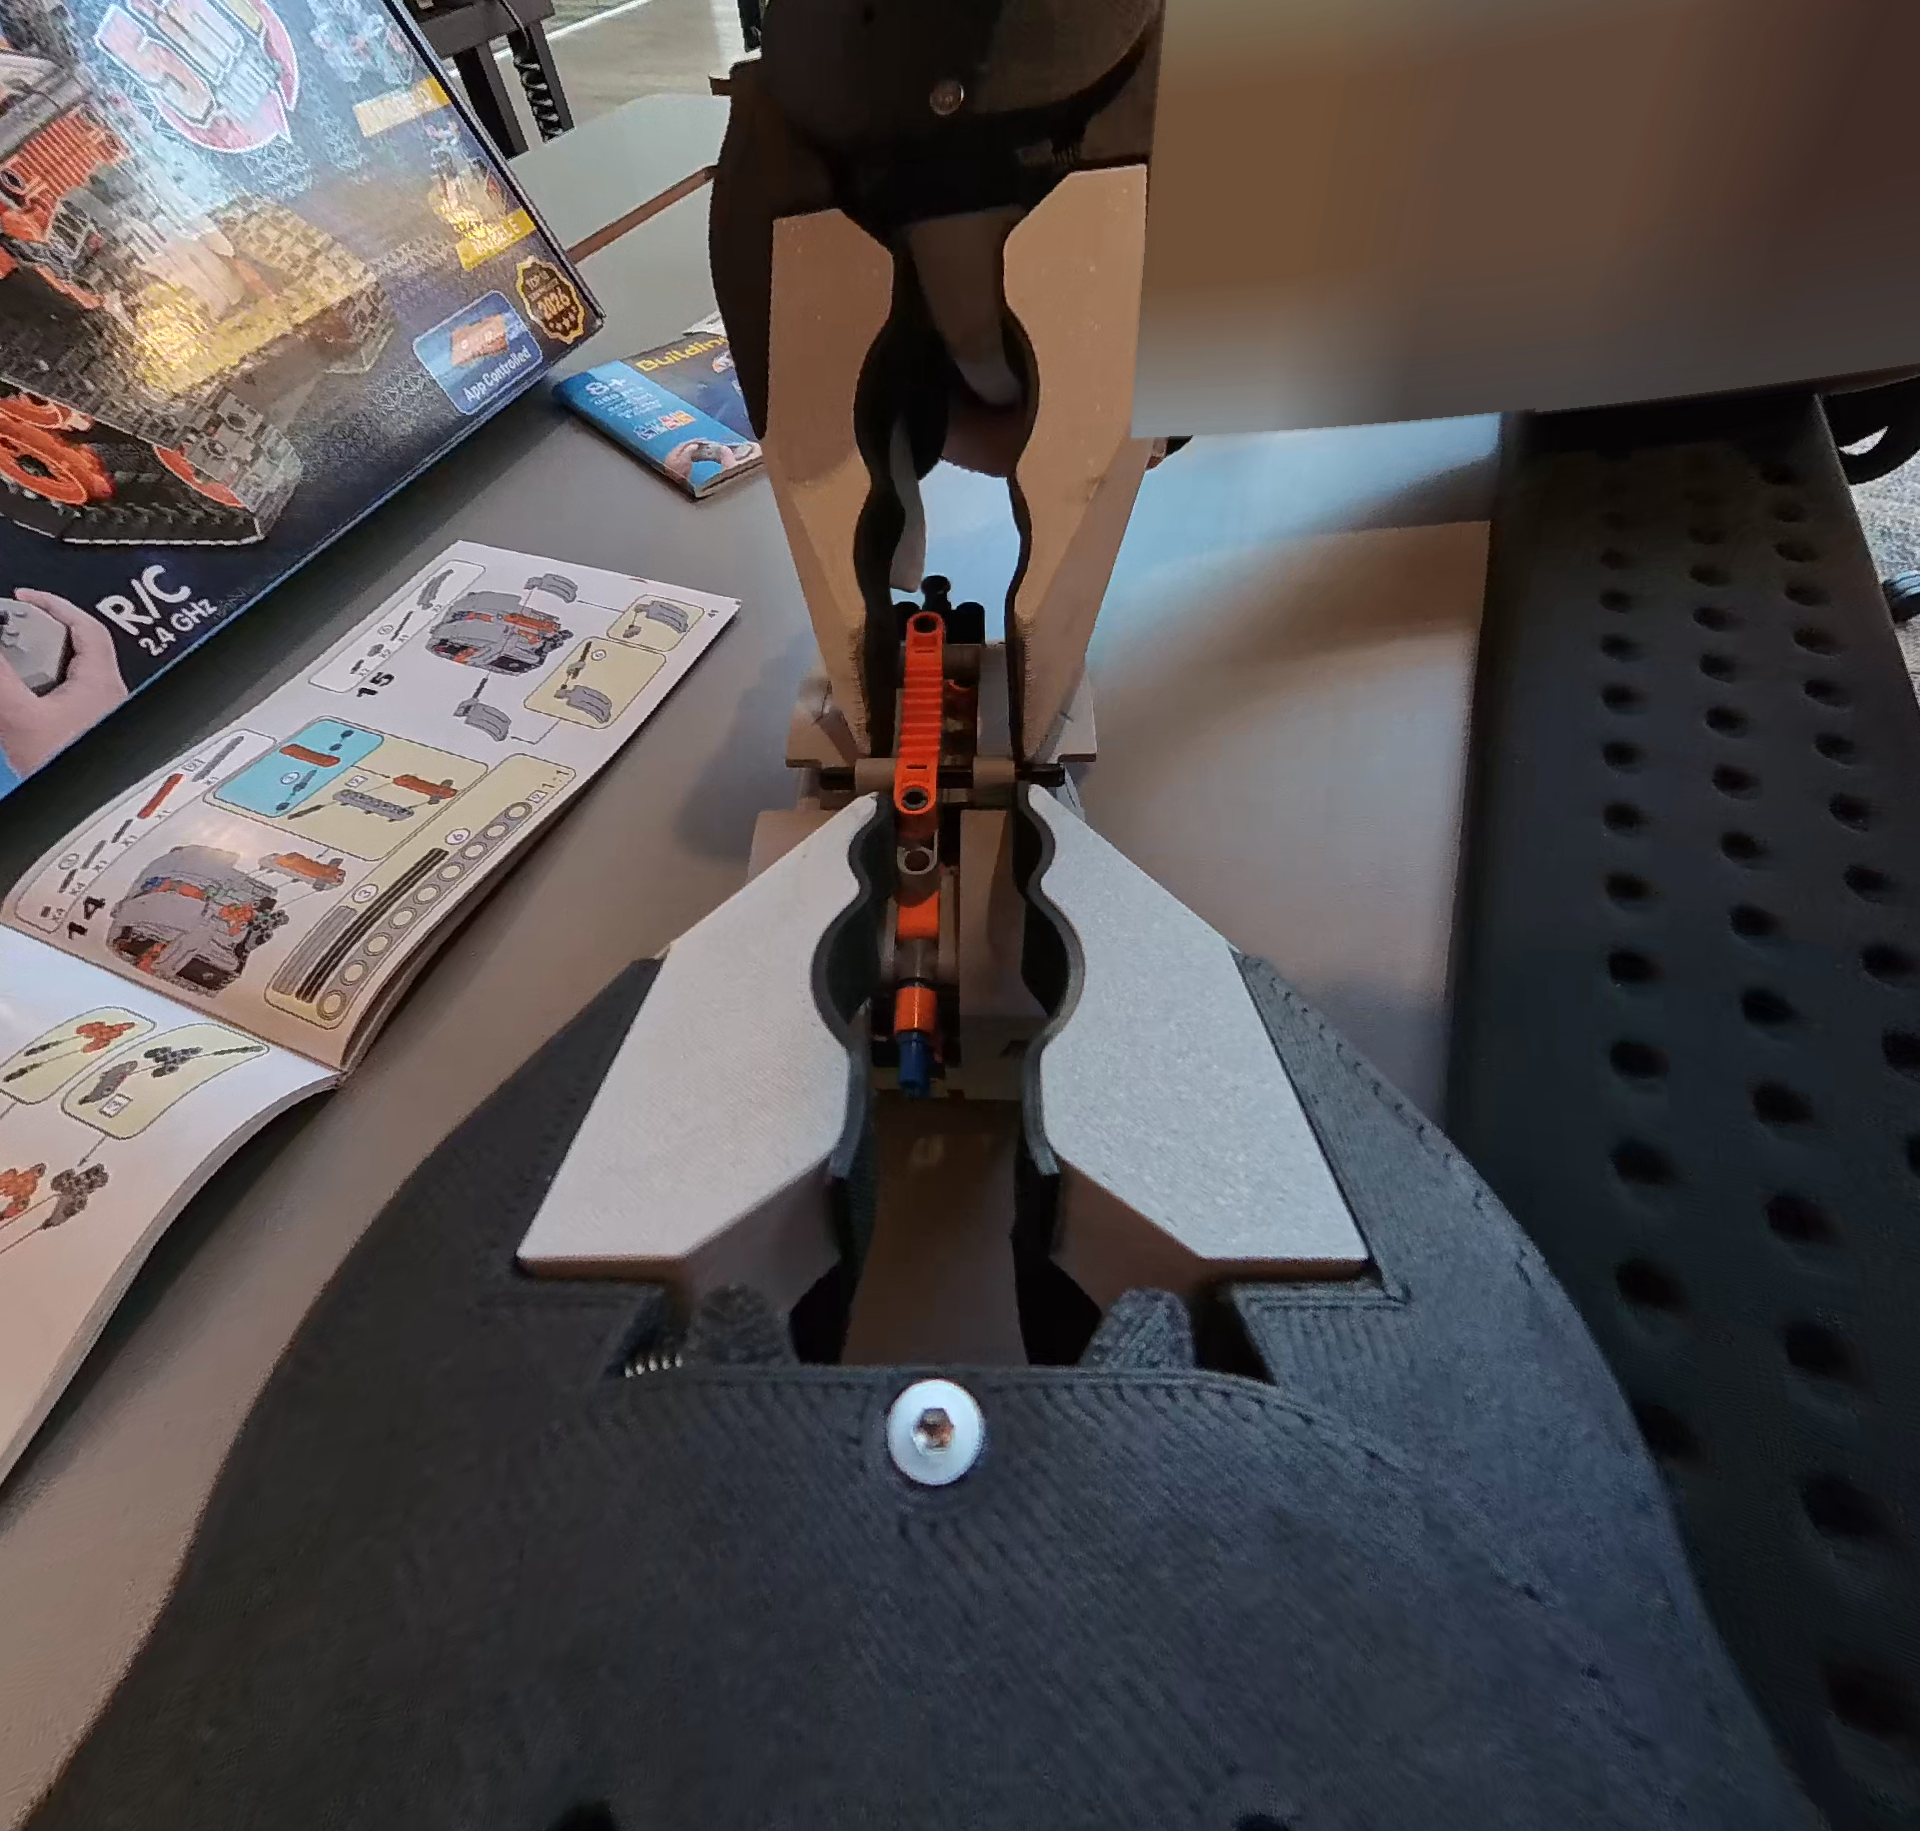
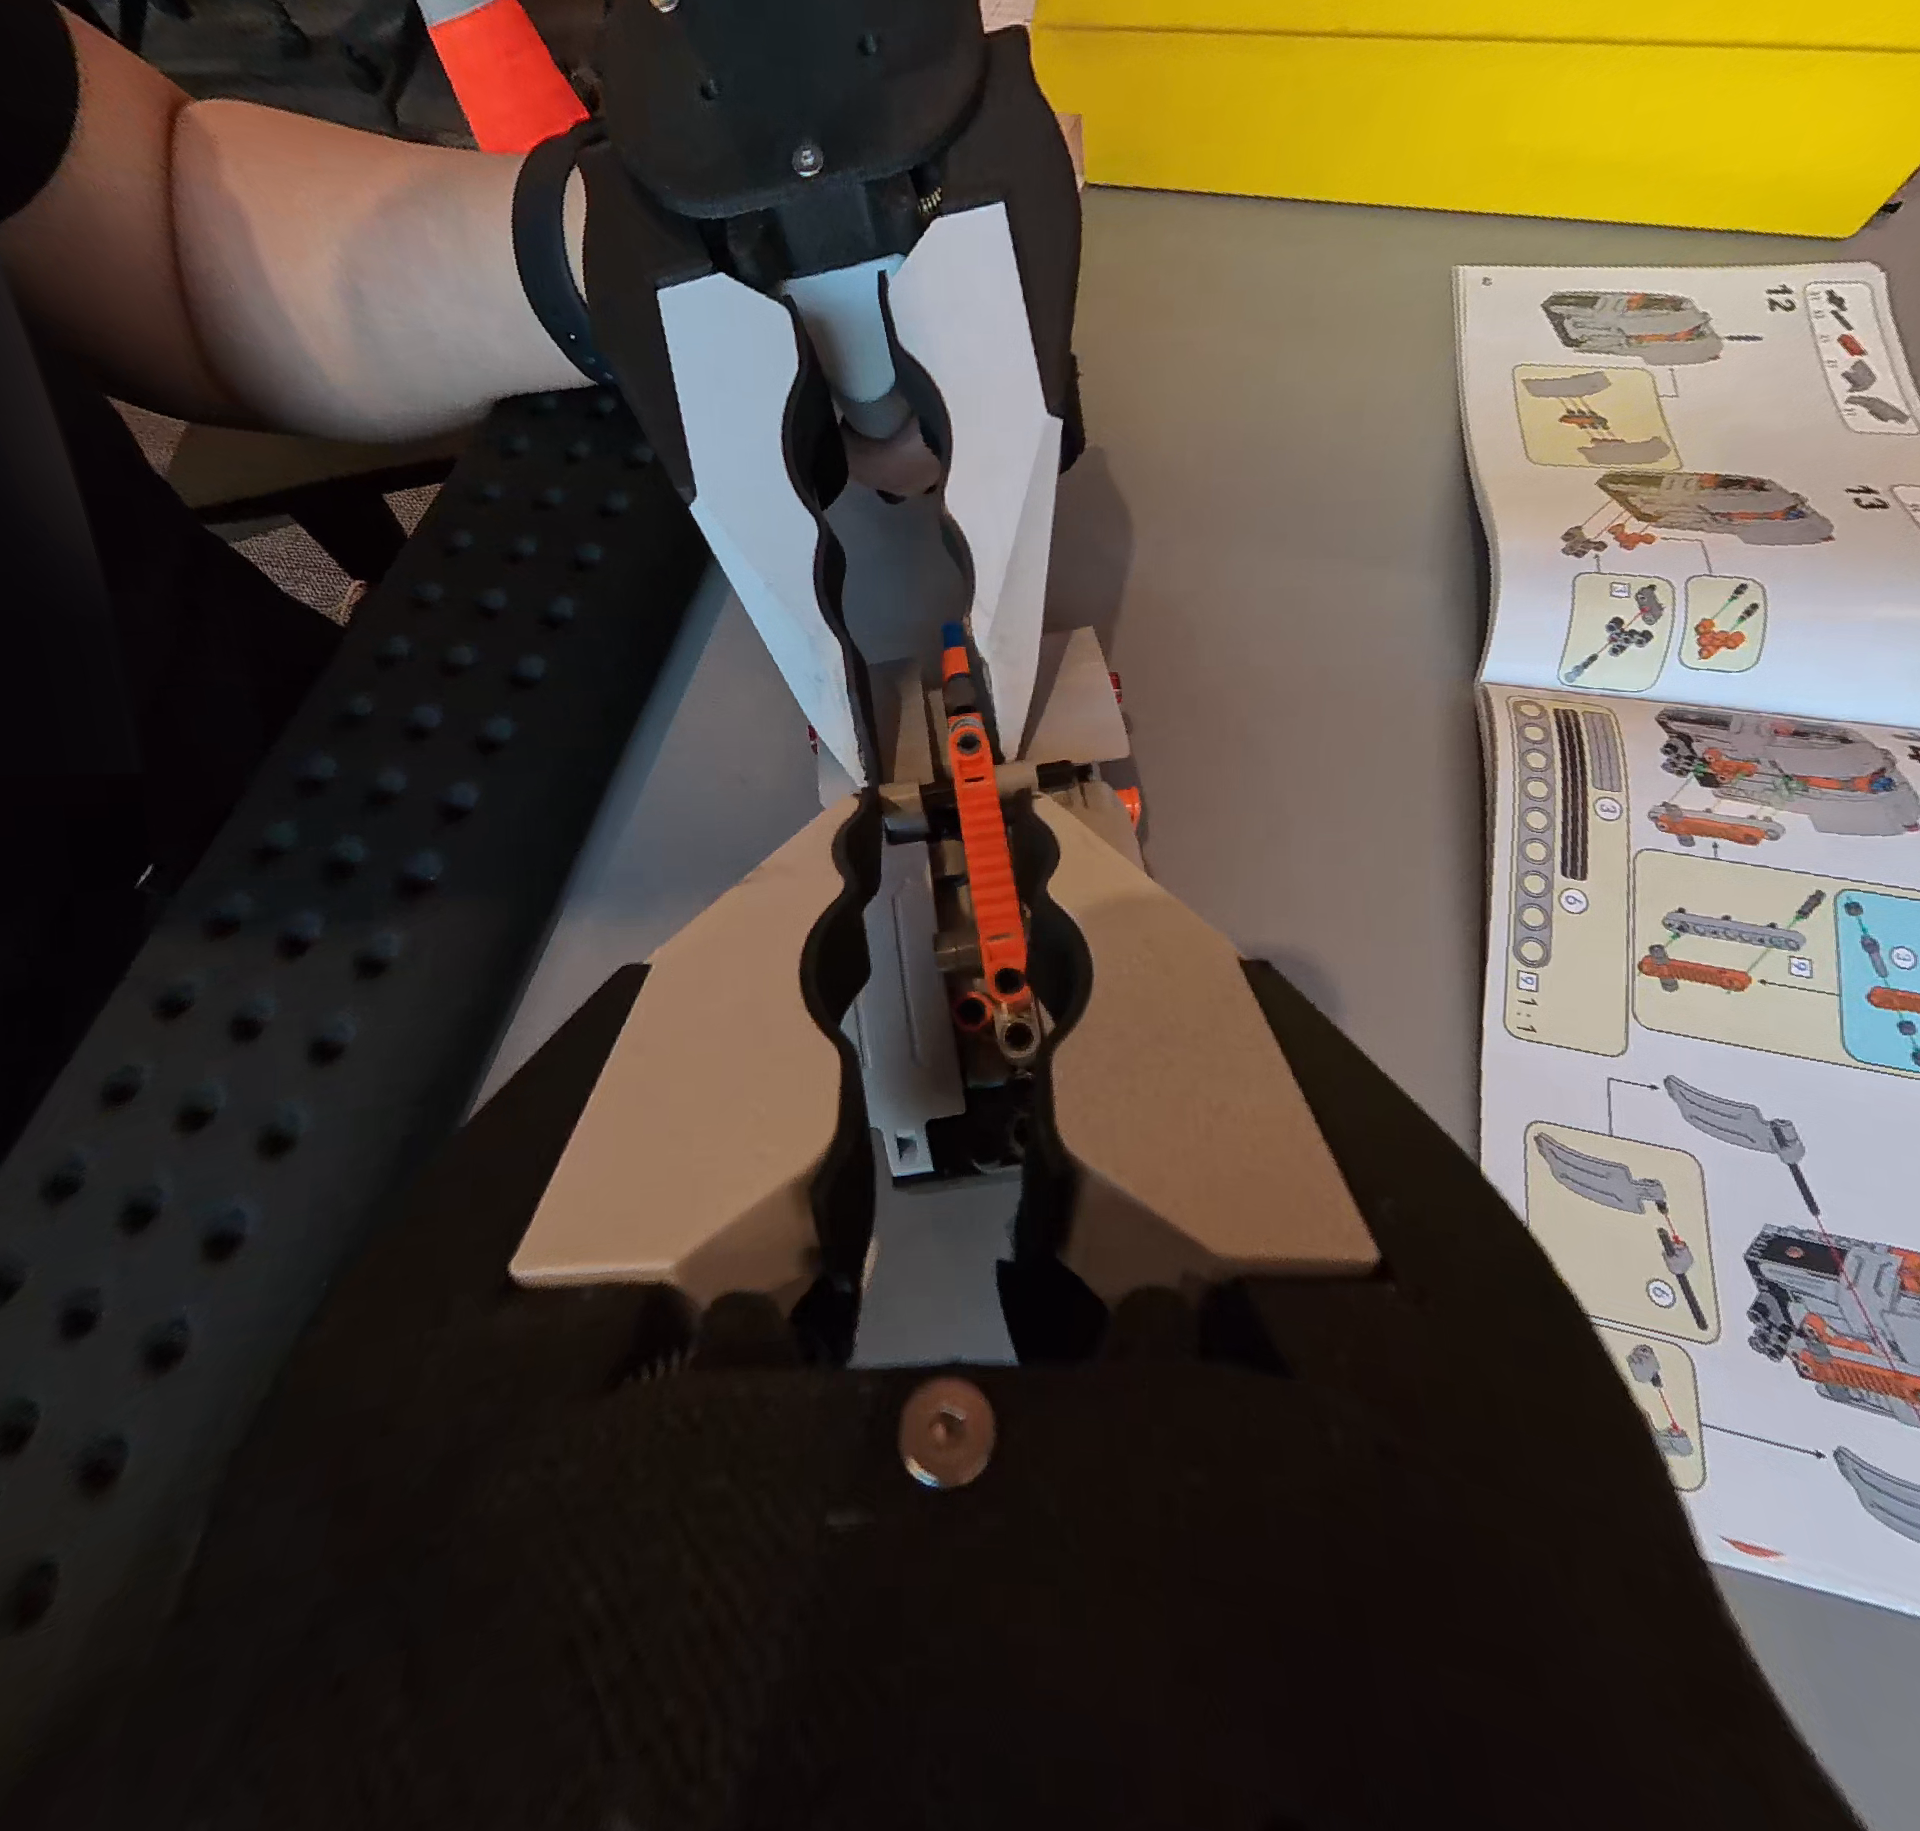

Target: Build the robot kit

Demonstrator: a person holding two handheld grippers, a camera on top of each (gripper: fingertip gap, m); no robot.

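A small grey brick assembly (image 1: 982,908) with an orange toothed beam (image 1: 920,711) on top sits low over the grey table (image 1: 1247,690). My left gripper (image 1: 951,815) is shut on its near end, and blue and orange pins show between the fingers. My right gripper (image 1: 940,742) comes from the far side, tips almost meeting the left's. In the right wrist view my right gripper (image 2: 951,810) is shut on the same assembly (image 2: 904,1002), with the orange beam (image 2: 982,867) between its fingers. The left gripper (image 2: 930,758) faces it.
An open instruction booklet (image 1: 312,846) lies left of the grippers; it also shows in the right wrist view (image 2: 1714,950). A printed set box (image 1: 208,275) and a small blue booklet (image 1: 665,410) stand behind. A black perforated panel (image 1: 1714,950) borders the table. A yellow bin (image 2: 1455,67), an orange cone (image 2: 488,46) and a forearm (image 2: 312,254) show. My left and right fingertips are right by each other.
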